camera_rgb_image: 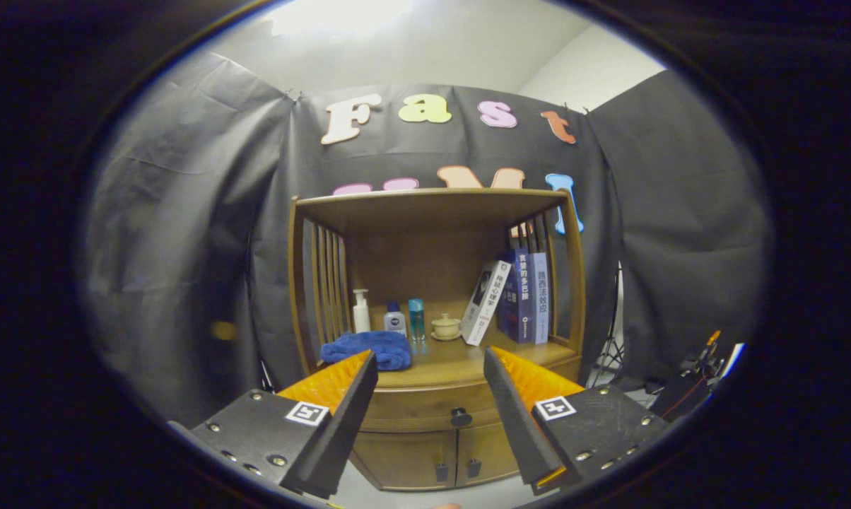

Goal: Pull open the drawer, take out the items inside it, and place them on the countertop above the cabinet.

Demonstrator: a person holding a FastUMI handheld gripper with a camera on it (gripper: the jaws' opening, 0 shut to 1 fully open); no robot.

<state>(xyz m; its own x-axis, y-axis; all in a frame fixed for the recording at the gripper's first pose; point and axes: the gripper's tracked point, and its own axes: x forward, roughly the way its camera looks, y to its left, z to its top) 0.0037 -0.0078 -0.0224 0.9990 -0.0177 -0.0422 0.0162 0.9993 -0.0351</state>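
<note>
Your claw (431, 367) hangs wide open and empty before a wooden cabinet (436, 452), well short of it. On the table (461, 364) above the cabinet, left to right: a blue cloth (369, 348) just beyond the left finger, a white pump bottle (360, 311), a small white bottle (395, 319), a teal bottle (416, 318), a pale lidded cup (446, 326) and leaning books (514, 297). The drawer (425, 406) sits shut, its dark knob (460, 416) between the fingers, nearer the right one.
</note>
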